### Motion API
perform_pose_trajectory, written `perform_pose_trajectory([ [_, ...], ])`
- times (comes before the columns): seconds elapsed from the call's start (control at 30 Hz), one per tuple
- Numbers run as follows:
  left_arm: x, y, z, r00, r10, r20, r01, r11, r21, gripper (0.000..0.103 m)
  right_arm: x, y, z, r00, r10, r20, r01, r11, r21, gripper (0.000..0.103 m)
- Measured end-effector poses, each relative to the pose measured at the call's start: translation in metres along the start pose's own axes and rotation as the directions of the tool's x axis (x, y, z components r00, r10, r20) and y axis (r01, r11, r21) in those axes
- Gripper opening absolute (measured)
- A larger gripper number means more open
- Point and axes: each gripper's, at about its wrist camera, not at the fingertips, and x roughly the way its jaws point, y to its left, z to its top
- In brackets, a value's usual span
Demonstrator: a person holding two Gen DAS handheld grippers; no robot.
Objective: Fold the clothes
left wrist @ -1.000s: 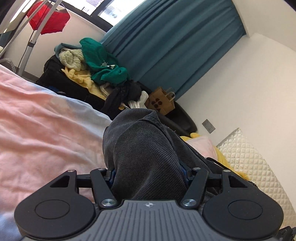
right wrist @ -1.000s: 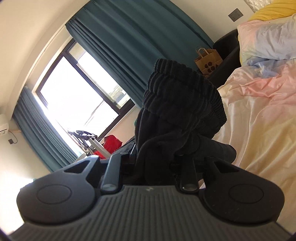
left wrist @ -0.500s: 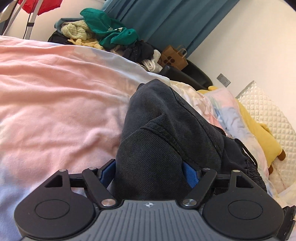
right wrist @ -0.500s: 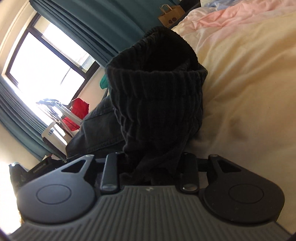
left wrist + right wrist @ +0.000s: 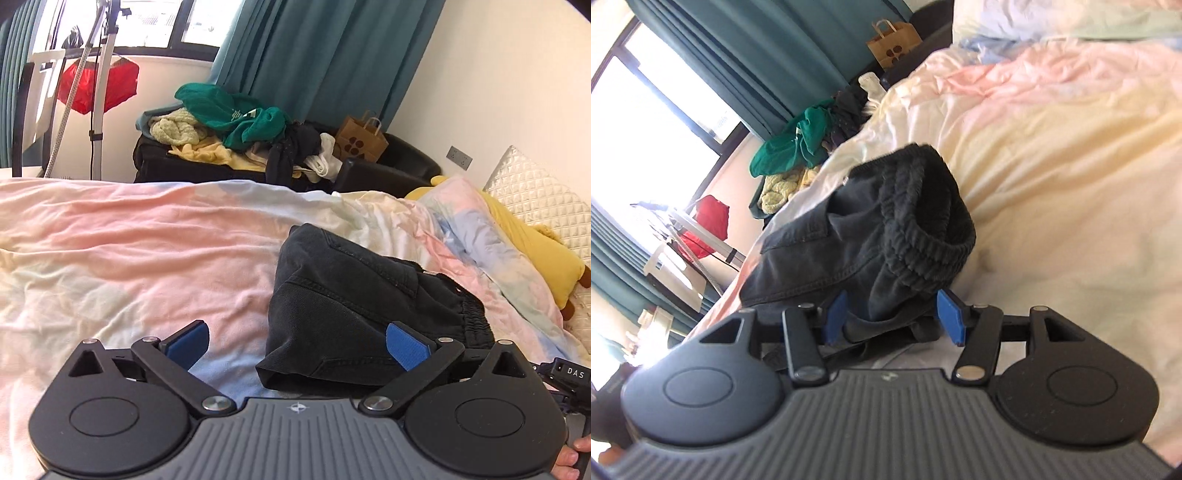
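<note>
A pair of black trousers (image 5: 354,295) lies folded in a thick bundle on the bed (image 5: 129,258), on a cover of pale pink, cream and light blue. The left gripper (image 5: 297,347) has its jaws wide open, and both blue pads (image 5: 406,349) are bare; the near edge of the trousers lies between them, but I cannot tell if the right pad touches the cloth. In the right wrist view, the right gripper (image 5: 892,317) also has its jaws open, with a clear gap on each side, and a dark fold of the trousers (image 5: 857,251) sits between the blue pads (image 5: 951,314) without being pressed. The ribbed elastic waistband (image 5: 923,229) is rolled on top of the bundle, on the side near the right gripper. Behind the bed, a heap of clothes (image 5: 236,136) with a green garment (image 5: 229,114) on top lies on a dark piece of furniture, and a brown paper bag (image 5: 360,142) stands beside it, in front of the teal curtain (image 5: 314,62). A yellow soft toy (image 5: 528,240) lies at the pillow end of the bed. Some fingertips (image 5: 570,459) of the person show at the lower right corner of the left view.
</note>
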Motion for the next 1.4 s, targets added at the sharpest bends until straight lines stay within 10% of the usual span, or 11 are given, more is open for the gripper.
perform_pose_trajectory([
  [0.67, -0.228, -0.098, -0.064, 0.974, 0.033, 0.226, -0.099, 0.952, 0.290, 0.103, -0.198, 0.143, -0.025, 0.979, 0.086, 0.187, -0.009, 0.926, -0.378, 0.061],
  [1.4, -0.259, -0.046, -0.143, 0.922, 0.121, 0.368, -0.235, 0.930, 0.283, 0.103, -0.161, 0.166, -0.174, 0.953, 0.072, 0.294, 0.093, 0.854, -0.511, 0.064],
])
